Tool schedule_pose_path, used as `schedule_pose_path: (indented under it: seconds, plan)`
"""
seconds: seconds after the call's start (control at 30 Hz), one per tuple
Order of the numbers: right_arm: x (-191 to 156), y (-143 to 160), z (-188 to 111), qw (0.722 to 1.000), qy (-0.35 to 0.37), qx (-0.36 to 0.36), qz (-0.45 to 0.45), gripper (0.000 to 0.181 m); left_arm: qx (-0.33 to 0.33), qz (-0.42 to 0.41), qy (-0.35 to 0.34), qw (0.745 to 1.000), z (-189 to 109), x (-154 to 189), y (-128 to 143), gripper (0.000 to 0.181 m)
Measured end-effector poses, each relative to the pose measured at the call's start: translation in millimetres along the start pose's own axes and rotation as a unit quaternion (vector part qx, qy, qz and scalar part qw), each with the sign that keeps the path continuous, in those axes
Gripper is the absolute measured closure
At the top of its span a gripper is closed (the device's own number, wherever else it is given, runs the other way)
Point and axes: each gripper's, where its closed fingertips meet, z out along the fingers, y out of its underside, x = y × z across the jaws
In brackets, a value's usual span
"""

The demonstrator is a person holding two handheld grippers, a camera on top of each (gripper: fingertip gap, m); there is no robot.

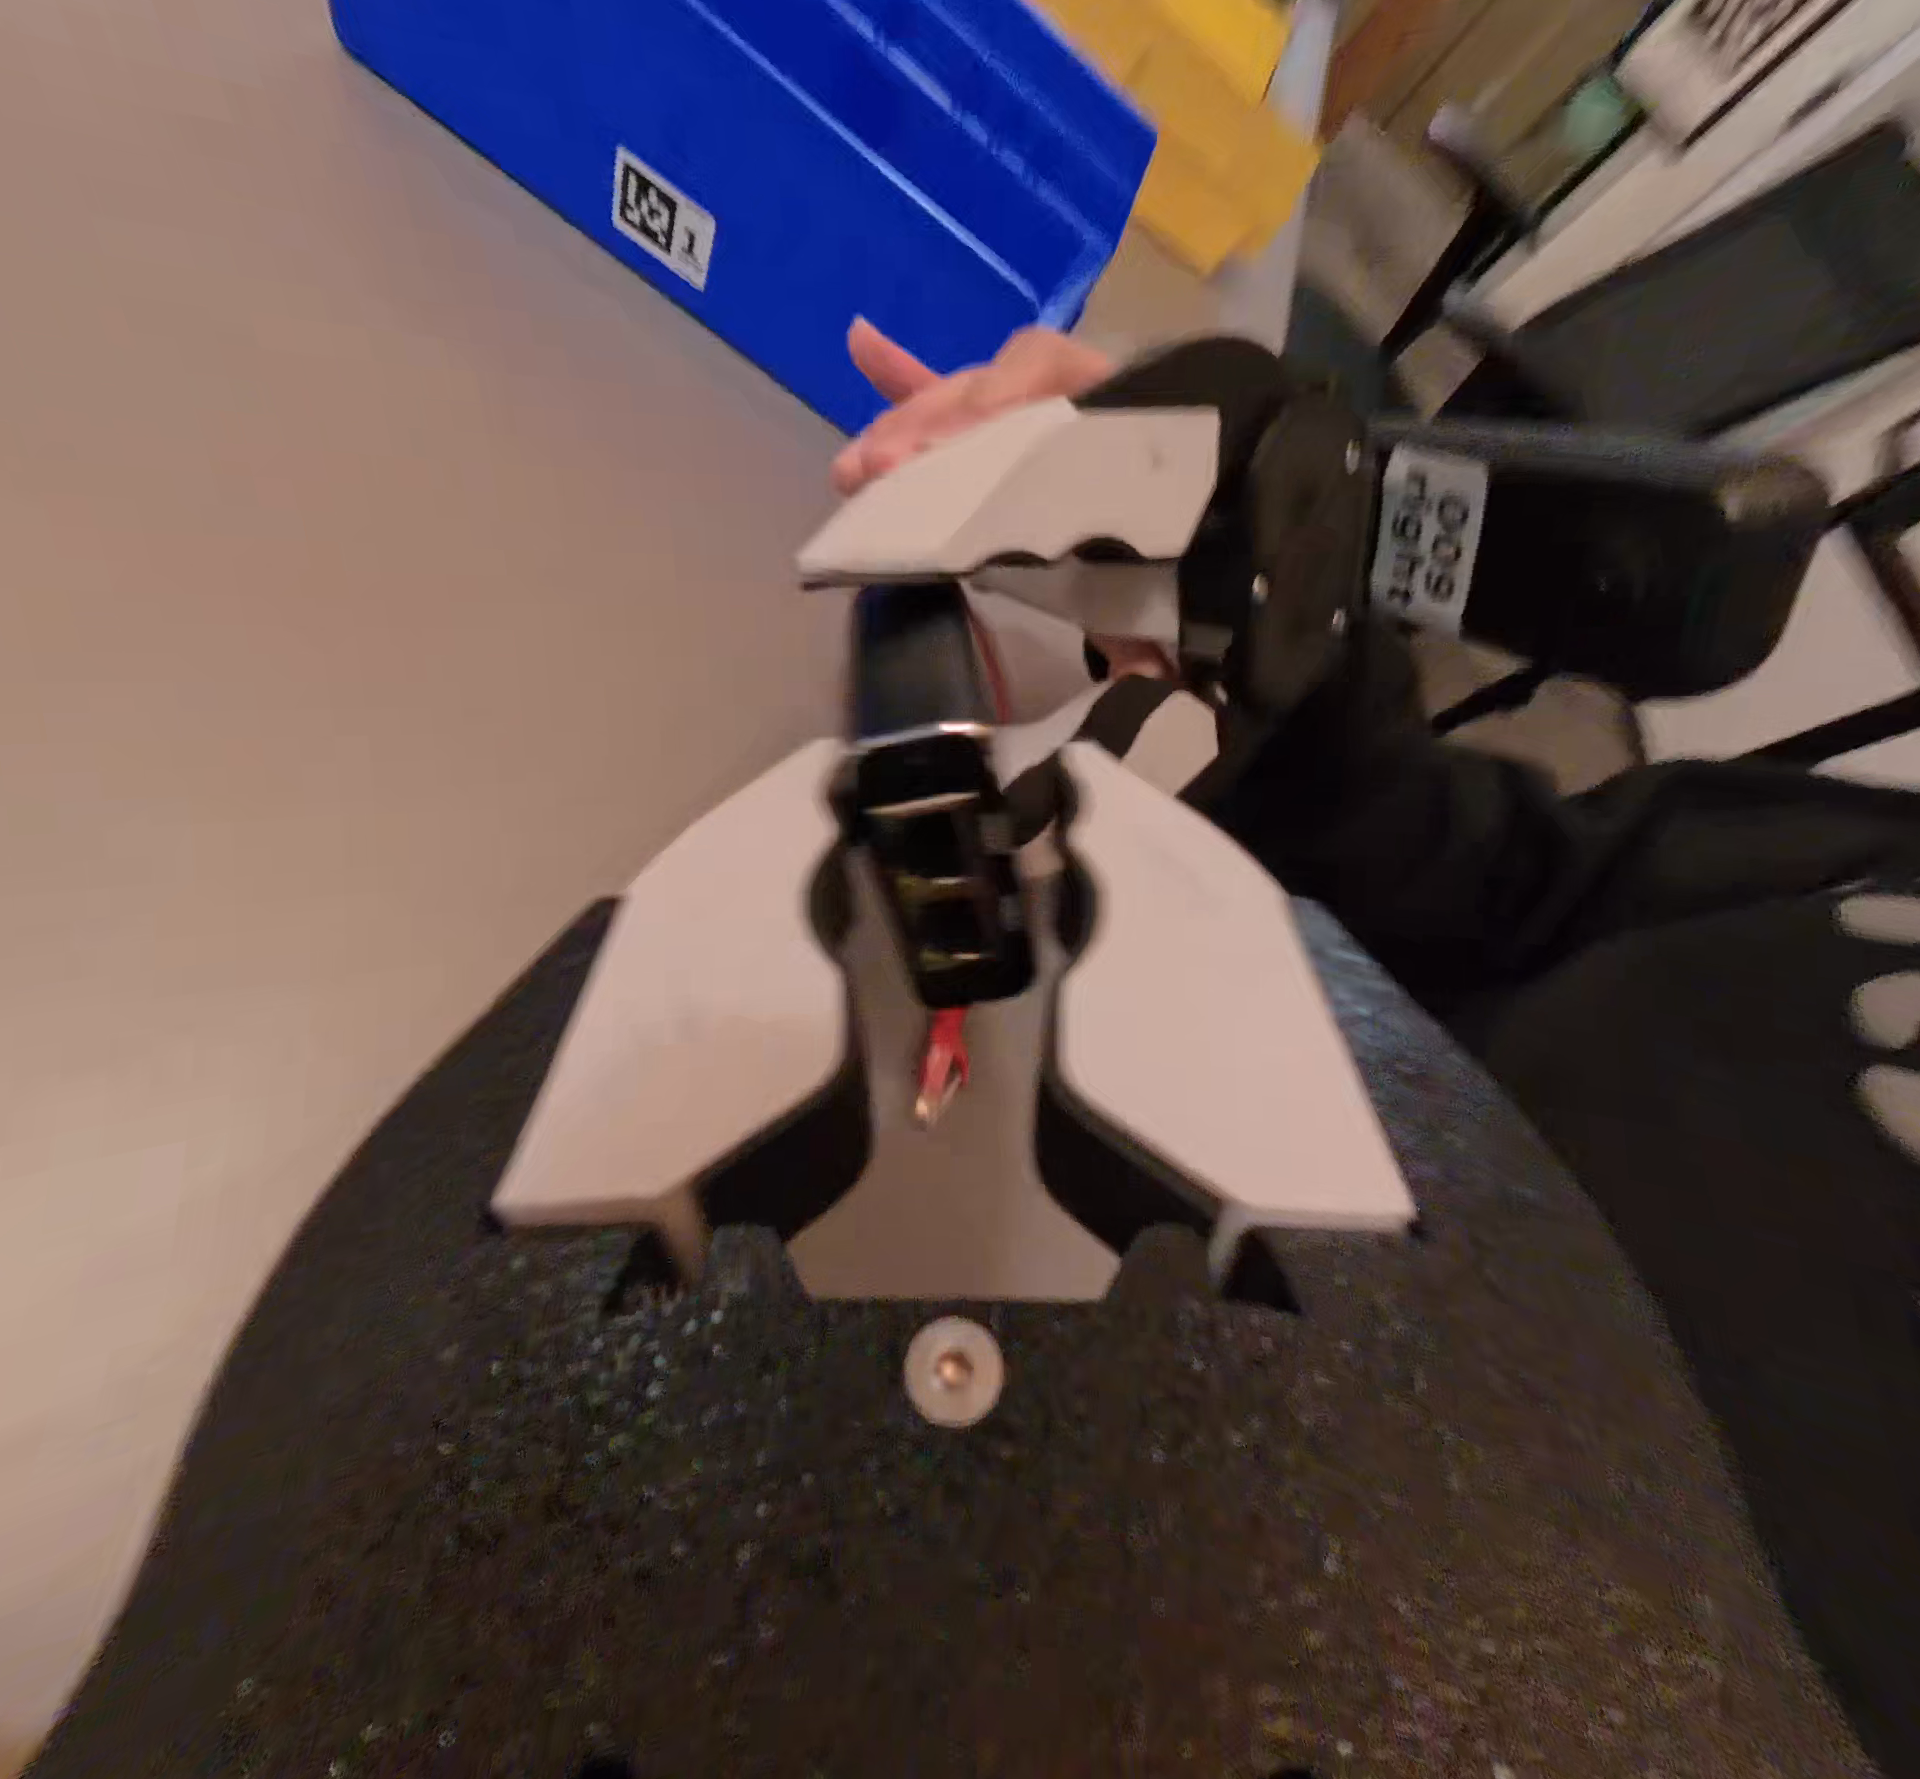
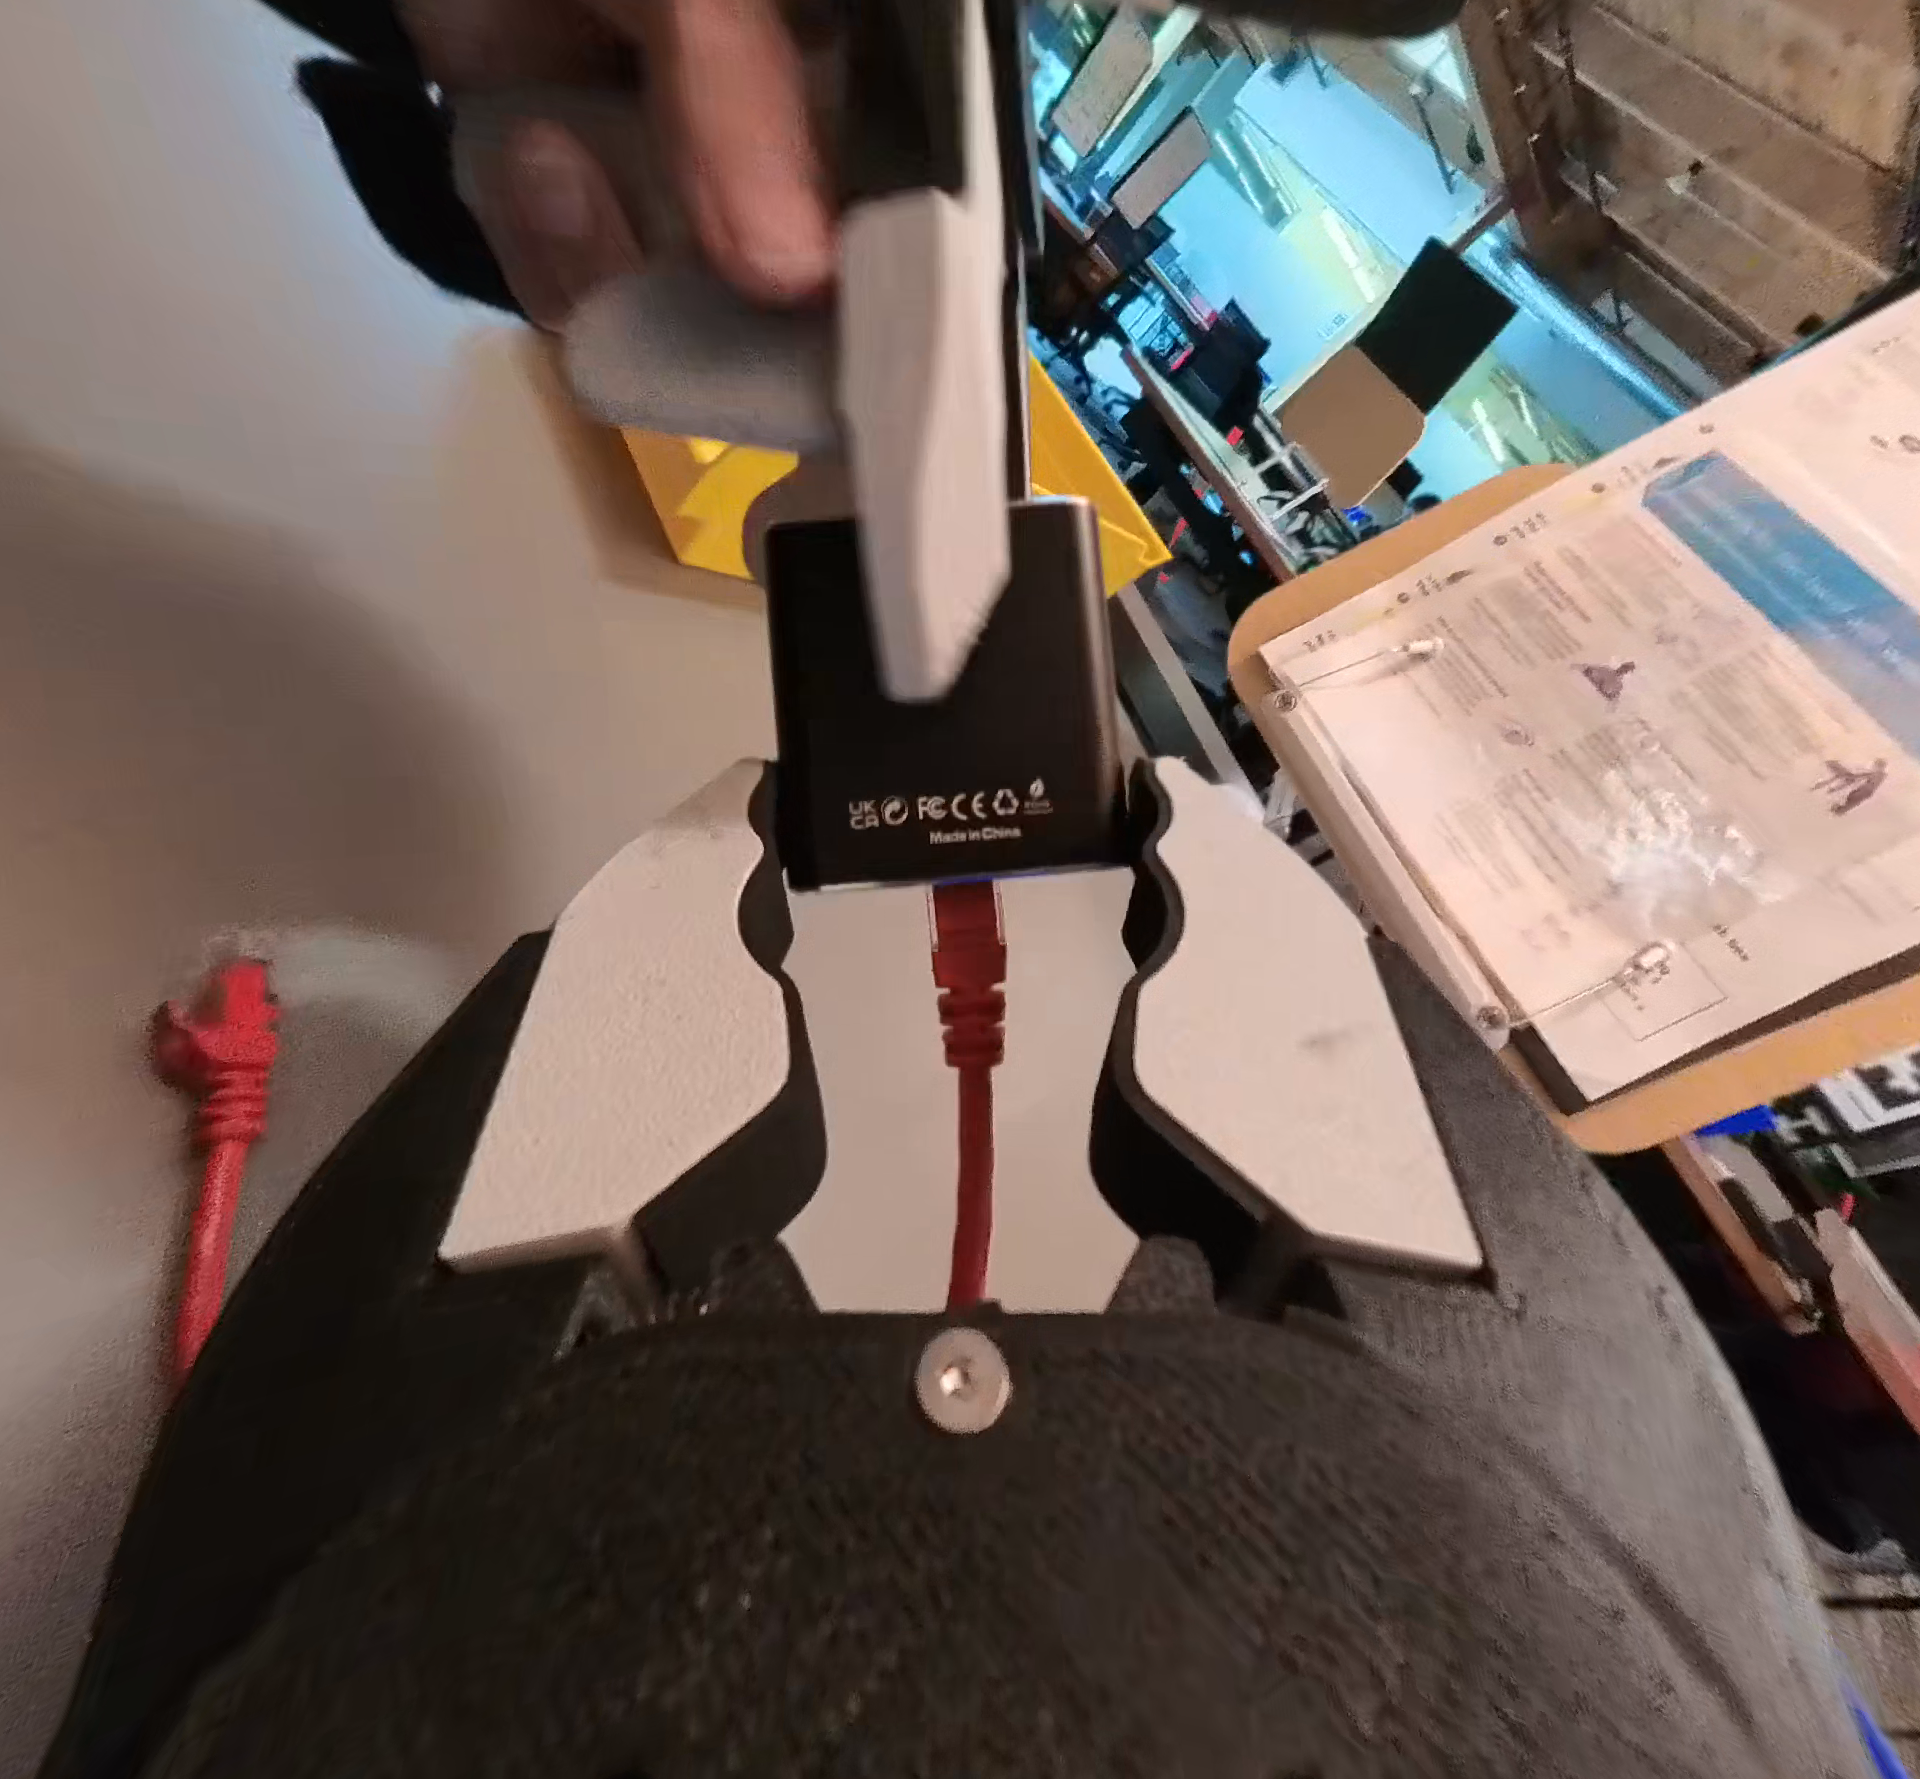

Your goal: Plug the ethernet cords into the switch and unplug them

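A small black switch (image 2: pixel 935 773) is held off the table by both grippers. My right gripper (image 2: pixel 951 794) is shut on its two sides. A red ethernet cord (image 2: pixel 968 1054) is plugged into the end of the switch that faces this camera. My left gripper (image 1: pixel 951 773) is shut on the switch (image 1: pixel 935 898) across its thin faces, with the empty ports facing its camera. It comes down from above in the right wrist view (image 2: pixel 930 659). The right gripper (image 1: pixel 894 576) enters from the right in the left wrist view. A second red plug (image 2: pixel 218 1023) lies loose on the table; it also shows in the left wrist view (image 1: pixel 940 1064).
A blue bin (image 1: pixel 727 119) and a yellow bin (image 1: pixel 1164 15) stand at the far side of the pale table (image 1: pixel 312 586). A wooden board with a laminated sheet (image 2: pixel 1610 742) is at the right. A person's hand (image 2: pixel 623 67) holds the left gripper.
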Motion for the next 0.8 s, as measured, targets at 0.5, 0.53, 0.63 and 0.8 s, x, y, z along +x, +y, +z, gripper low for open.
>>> schedule_pose_path:
  seconds: [0.5,0.53,0.63,0.8]
  plan:
    - [7,-27,-19,0.974,-0.018,0.176,0.141,0.113,0.196,-0.273,0.274,0.901,7,14,-21,0.157]
    - [8,-23,-18,0.976,-0.015,0.167,0.143,0.111,0.207,-0.283,0.268,0.897,10,10,-20,0.158]
    - [9,-14,-16,0.978,0.0,0.153,0.138,0.109,0.234,-0.309,0.249,0.888,13,3,-19,0.158]
    - [8,-8,-12,0.976,0.009,0.148,0.159,0.109,0.255,-0.327,0.208,0.886,15,-4,-18,0.157]
